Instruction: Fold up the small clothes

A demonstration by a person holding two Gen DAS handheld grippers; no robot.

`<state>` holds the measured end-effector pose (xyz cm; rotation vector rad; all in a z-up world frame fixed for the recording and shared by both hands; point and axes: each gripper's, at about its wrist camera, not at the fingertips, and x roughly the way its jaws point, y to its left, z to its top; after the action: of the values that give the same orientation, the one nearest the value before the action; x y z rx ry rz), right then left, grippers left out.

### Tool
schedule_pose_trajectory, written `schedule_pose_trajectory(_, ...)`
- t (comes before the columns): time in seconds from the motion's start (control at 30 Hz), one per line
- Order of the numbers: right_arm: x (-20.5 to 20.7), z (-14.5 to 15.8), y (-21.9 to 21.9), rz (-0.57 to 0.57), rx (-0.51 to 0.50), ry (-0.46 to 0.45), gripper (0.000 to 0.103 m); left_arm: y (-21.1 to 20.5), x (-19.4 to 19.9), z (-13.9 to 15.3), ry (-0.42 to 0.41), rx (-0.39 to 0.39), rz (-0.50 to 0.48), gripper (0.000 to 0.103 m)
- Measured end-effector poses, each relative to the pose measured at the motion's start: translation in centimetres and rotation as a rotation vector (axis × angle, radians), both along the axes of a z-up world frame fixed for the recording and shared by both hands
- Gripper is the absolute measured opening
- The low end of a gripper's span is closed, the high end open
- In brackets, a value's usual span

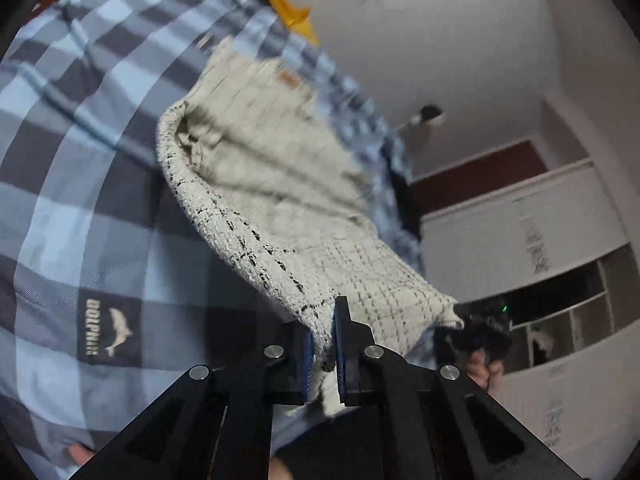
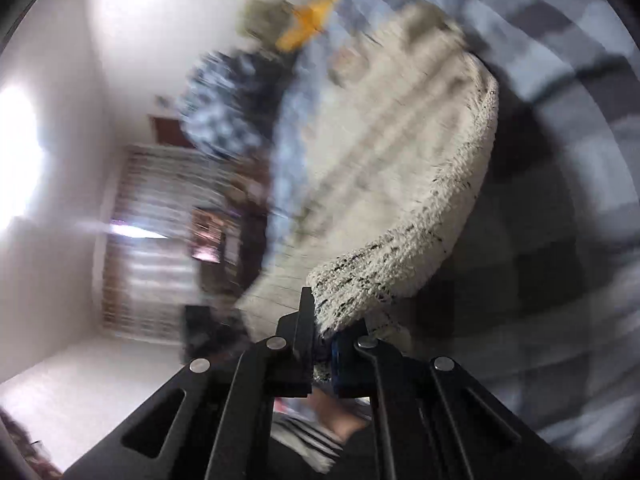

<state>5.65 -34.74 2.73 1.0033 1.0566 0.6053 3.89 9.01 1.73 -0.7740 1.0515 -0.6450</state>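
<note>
A small cream tweed garment (image 1: 272,184) with black flecks and a fringed hem hangs above the blue checked bedsheet (image 1: 80,160). My left gripper (image 1: 322,344) is shut on one corner of its hem. My right gripper (image 2: 322,344) is shut on another corner of the same garment (image 2: 400,168). The cloth is stretched between the two and lifted off the sheet (image 2: 580,240). The right wrist view is blurred by motion.
A yellow cloth (image 1: 290,8) lies at the bed's far edge, and also shows in the right wrist view (image 2: 308,28). A white wardrobe (image 1: 532,216) stands to the right. A dark patterned pile (image 2: 224,108) and a striped curtain (image 2: 152,240) lie beyond the bed.
</note>
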Motion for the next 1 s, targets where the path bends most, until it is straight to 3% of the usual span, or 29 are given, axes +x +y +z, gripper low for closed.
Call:
schedule_pose_trajectory(0.1,-2.6,3.7,0.1,-0.05,0.09,-0.103,0.003,1.9,-2.2,3.4,-0.062,-0.092,0.037,0.007)
schedule_pose_trajectory(0.23,-5.0,6.4,0.1,-0.067,0.206,-0.191,0.003,4.5,-5.6,6.5,-0.141,-0.211,0.06,0.006)
schedule_pose_trajectory(0.4,-9.7,9.7,1.4,-0.074,0.309,-0.291,0.003,6.0,-10.3,8.1,-0.191,-0.248,0.091,0.006)
schedule_pose_trajectory(0.57,-15.7,11.0,1.3,-0.04,0.317,-0.282,0.003,6.9,-17.2,7.2,-0.178,-0.312,0.1,0.006)
schedule_pose_trajectory(0.7,-17.2,10.7,1.3,-0.01,0.253,-0.196,0.003,6.3,-20.3,6.1,-0.148,-0.28,0.114,0.006)
schedule_pose_trajectory(0.8,-15.6,9.0,0.8,-0.023,0.235,-0.111,0.003,6.4,-18.5,4.7,-0.114,-0.275,0.132,0.006)
schedule_pose_trajectory(0.87,-13.2,7.7,0.2,-0.05,0.237,-0.074,0.003,6.9,-15.0,3.5,-0.074,-0.273,0.16,0.006)
schedule_pose_trajectory(0.93,-10.2,6.7,-1.3,-0.082,0.249,-0.036,0.003,7.4,-8.9,2.0,-0.028,-0.313,0.171,0.006)
schedule_pose_trajectory(1.0,-5.5,5.9,-3.2,-0.115,0.246,-0.009,0.003,7.2,-3.7,1.4,0.005,-0.269,0.181,0.006)
